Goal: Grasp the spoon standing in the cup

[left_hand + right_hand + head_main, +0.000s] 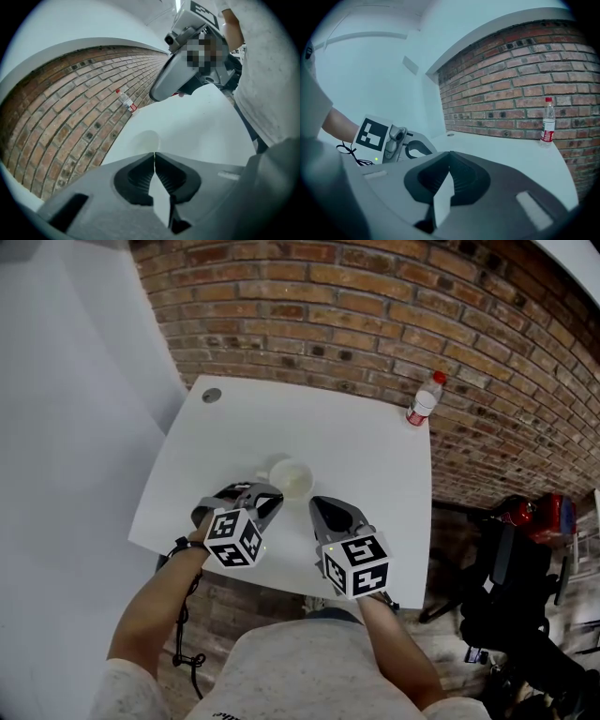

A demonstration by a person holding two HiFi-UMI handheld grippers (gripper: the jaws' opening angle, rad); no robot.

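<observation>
A white cup with a small handle on its left stands near the middle of the white table. I cannot make out a spoon in it in any view. My left gripper is shut and empty, its tips just short of the cup's near left side. In the left gripper view the cup lies right beyond the closed jaws of the left gripper. My right gripper is also shut and empty, a little right of the cup. The right gripper hides the cup in its own view.
A clear bottle with a red cap and label stands at the table's far right corner, against the brick wall. A grey cable hole sits at the far left corner. Dark equipment with a red part stands on the floor to the right.
</observation>
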